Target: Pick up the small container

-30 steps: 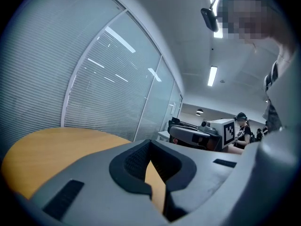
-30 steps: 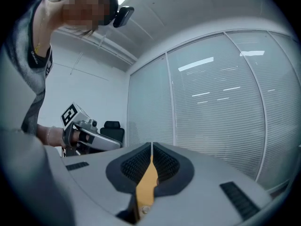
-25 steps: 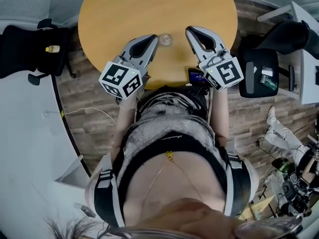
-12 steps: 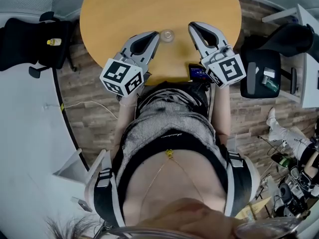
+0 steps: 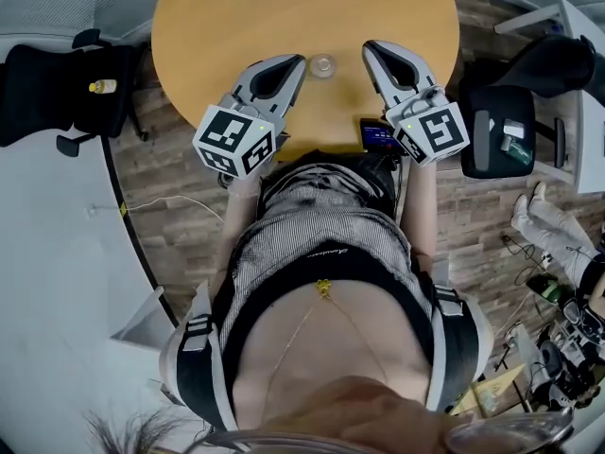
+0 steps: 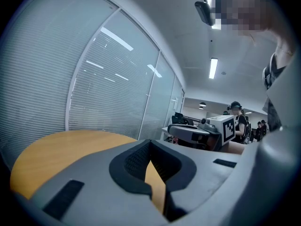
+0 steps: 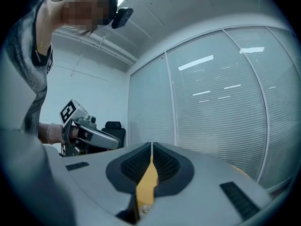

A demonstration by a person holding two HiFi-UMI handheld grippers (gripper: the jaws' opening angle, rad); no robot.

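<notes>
The small clear container (image 5: 322, 65) stands on the round wooden table (image 5: 227, 17), near its front edge. In the head view my left gripper (image 5: 302, 60) is shut, its tip just left of the container with a small gap between. My right gripper (image 5: 368, 46) is shut as well, a little farther off on the container's right. Both point across the table, away from me. The left gripper view shows its jaws (image 6: 150, 141) meeting over the tabletop (image 6: 56, 149), and the right gripper view shows its jaws (image 7: 151, 145) closed with nothing held. Neither gripper view shows the container.
A dark phone-like device (image 5: 378, 138) lies at the table's near edge under my right gripper. Black office chairs stand at the left (image 5: 57, 88) and right (image 5: 501, 135). Blind-covered glass walls (image 6: 94, 93) ring the table. People sit at desks (image 6: 237, 119) behind.
Only the head view has shifted slightly. Both grippers and the container keep their places.
</notes>
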